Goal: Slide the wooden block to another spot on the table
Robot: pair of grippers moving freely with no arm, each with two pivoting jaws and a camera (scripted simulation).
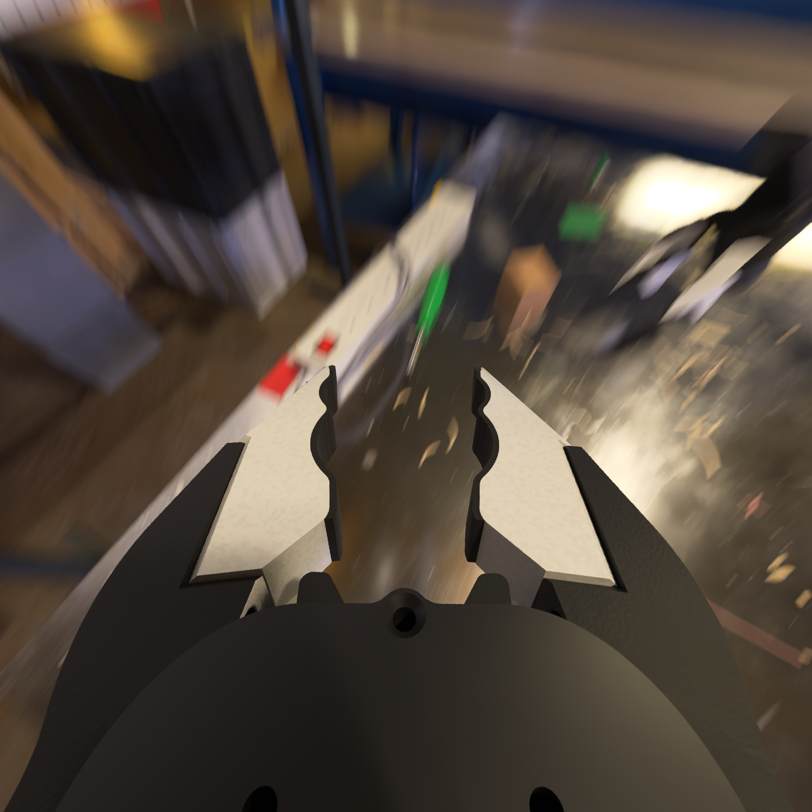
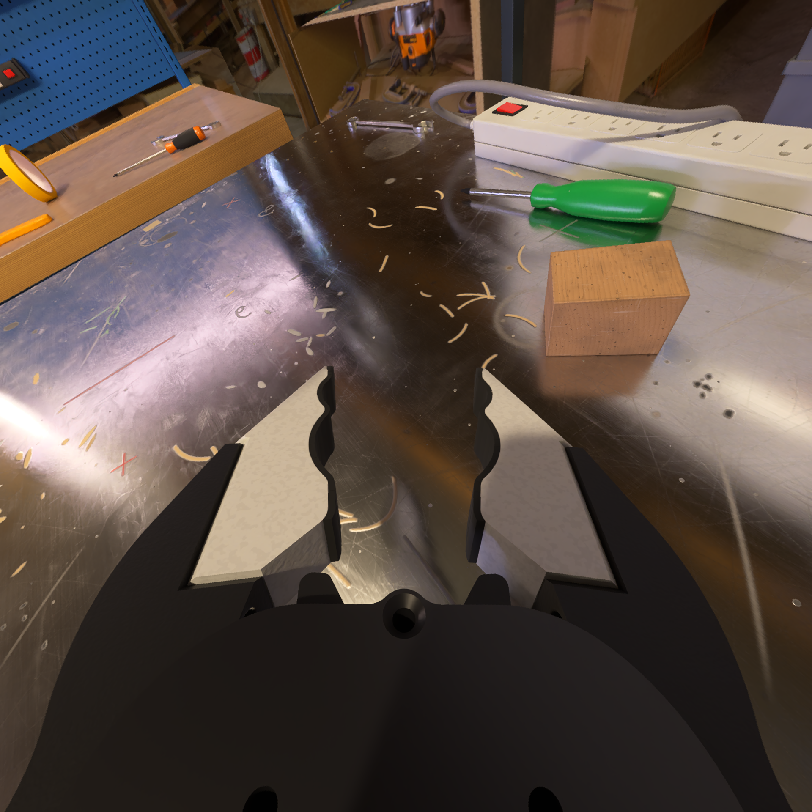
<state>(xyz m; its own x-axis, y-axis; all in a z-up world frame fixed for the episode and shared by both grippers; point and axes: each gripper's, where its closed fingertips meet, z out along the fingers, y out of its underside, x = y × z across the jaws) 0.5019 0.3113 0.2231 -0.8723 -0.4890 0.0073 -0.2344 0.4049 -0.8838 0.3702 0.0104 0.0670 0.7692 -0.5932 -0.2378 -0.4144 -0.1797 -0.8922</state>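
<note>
Item: tan rectangular wooden block (image 2: 613, 299) — stood flat on the scratched, shiny metal table (image 2: 219, 351), untouched, among pale scattered wood shavings (image 2: 465, 303).

Position relative to the right claw (image 2: 404, 373): ahead and off to the right, well clear of the fingertips, nothing between. This claw was spread wide and empty, hovering low over the bare table.

Position relative to the left claw (image 1: 404, 373): likewise spread and empty. Its view was heavily blurred; the block (image 1: 534, 281) showed only as a tan smear far ahead, with the right claw (image 1: 685, 272) off to its right. Judged the farther of the two, so the right claw seemed the better placed for the push.

Orientation: the block's long axis ran roughly left-right across the right wrist view, one broad side face turned toward that claw, top face level. No end points anywhere in particular — a plain prism.

Neighbours: green-handled screwdriver (image 2: 602, 200) just behind the block, lying parallel to it, shaft pointing left; cream plastic power strip (image 2: 637, 149) behind that. Open table lay to the block's left and near side — probably the easier direction for a slide.
</note>
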